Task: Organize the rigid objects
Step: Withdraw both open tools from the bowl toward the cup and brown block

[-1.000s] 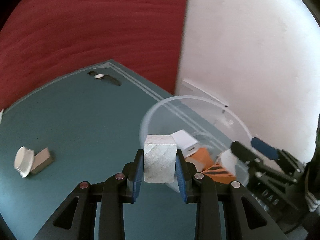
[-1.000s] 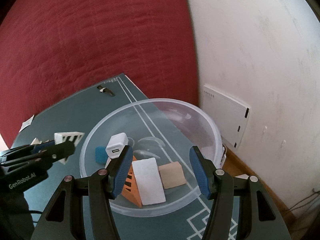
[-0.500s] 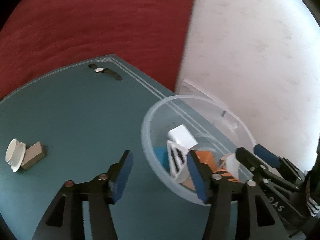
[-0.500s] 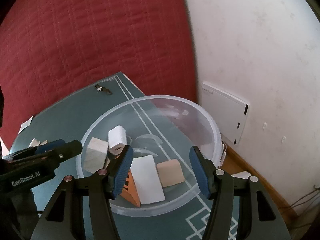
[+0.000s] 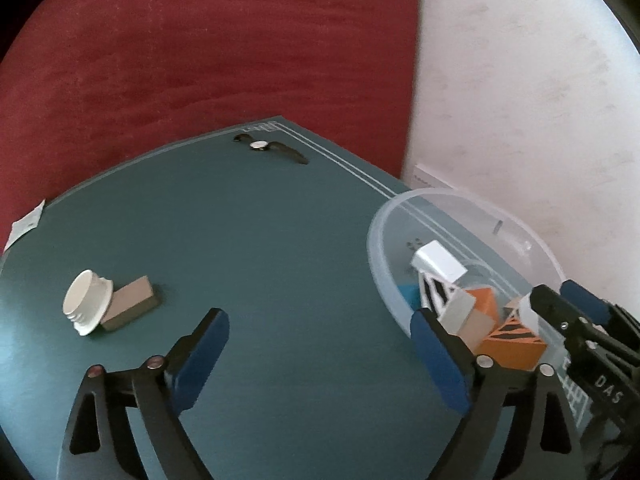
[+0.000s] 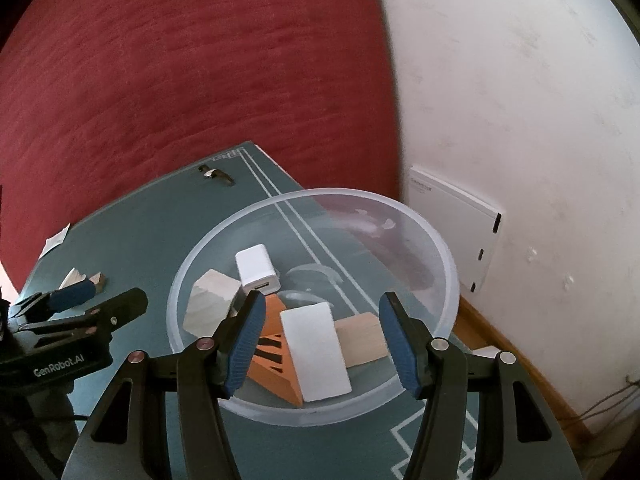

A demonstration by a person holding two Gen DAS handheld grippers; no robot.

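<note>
A clear plastic bowl point(image 6: 440, 264) stands at the table's right end. In it lie a pale wooden block point(image 6: 208, 300), a white charger point(image 6: 256, 270), an orange striped wedge point(image 6: 272, 360), a white block point(image 6: 316, 348) and a tan block point(image 6: 360, 340). My left gripper point(image 5: 318, 316) hangs over bare table to the left of the bowl point(image 5: 384, 216), its jaws opening with nothing between them. My right gripper point(image 6: 322, 300) hovers over the bowl's near side, open and holding nothing. A white cap point(image 5: 86, 304) leans on a brown block point(image 5: 132, 306) at the left.
A wristwatch point(image 5: 260, 145) lies near the far edge of the teal table point(image 5: 280, 240). A paper scrap point(image 5: 26, 226) sits at its left edge. A red quilted surface rises behind, and a white wall with a white panel point(image 6: 452, 232) stands to the right.
My left gripper opened and let the pale wooden block drop into the bowl, then drew back to the left of the bowl. The right gripper stayed still.
</note>
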